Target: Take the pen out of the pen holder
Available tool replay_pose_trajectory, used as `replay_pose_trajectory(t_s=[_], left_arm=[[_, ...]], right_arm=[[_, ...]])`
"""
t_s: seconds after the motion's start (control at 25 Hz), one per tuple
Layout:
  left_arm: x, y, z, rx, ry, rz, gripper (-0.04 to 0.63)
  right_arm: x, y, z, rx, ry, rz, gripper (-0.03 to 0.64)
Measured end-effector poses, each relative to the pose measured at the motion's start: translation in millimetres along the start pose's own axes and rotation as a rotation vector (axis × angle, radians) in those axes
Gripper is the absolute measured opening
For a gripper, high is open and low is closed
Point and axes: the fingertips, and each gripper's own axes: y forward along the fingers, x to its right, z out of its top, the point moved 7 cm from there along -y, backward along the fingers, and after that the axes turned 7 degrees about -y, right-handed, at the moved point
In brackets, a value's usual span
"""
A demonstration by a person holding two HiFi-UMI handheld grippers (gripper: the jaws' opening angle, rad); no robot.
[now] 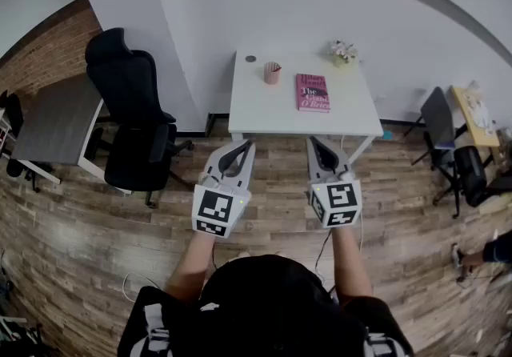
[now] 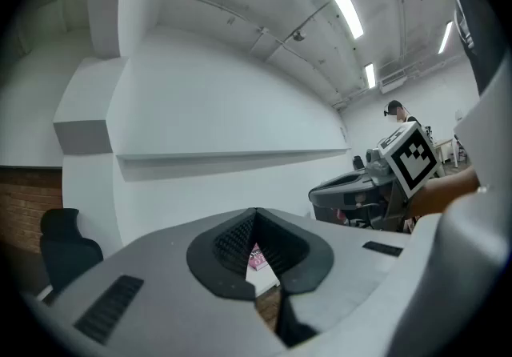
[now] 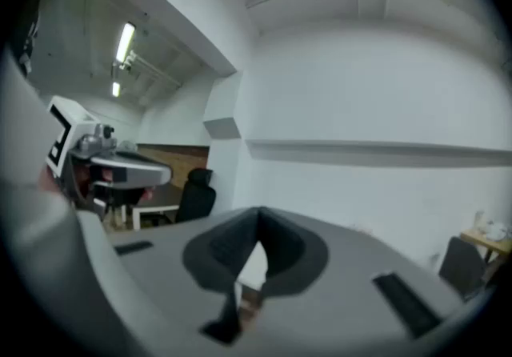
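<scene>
A pink pen holder point(image 1: 272, 73) stands on the white table point(image 1: 264, 111) across the room; I cannot make out a pen in it at this distance. My left gripper point(image 1: 244, 144) and right gripper point(image 1: 314, 142) are held side by side over the wooden floor, well short of the table's near edge. Both point toward the table. In the left gripper view the left gripper point(image 2: 256, 213) has its jaws closed tip to tip with nothing between them. The right gripper point(image 3: 259, 211) looks the same in its own view, shut and empty.
A pink book point(image 1: 312, 92), a small pot of flowers point(image 1: 344, 52) and a small dark disc point(image 1: 250, 58) also lie on the table. A black office chair point(image 1: 132, 123) and a grey desk point(image 1: 60, 119) stand at left. A folding chair point(image 1: 448, 139) stands at right.
</scene>
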Motion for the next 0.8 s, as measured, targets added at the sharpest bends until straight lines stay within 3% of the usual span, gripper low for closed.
replay_pose_trajectory(t_s=[0.6, 0.8], left_arm=[[22.5, 4.9, -4.9, -0.023, 0.006, 0.037, 0.016], [30.0, 2.1, -14.5, -0.03, -0.009, 0.081, 0.015]], right_arm=[[10.1, -5.7, -17.1, 0.011, 0.008, 0.079, 0.034], [14.9, -8.3, -29.4, 0.008, 0.019, 0.111, 0.034]])
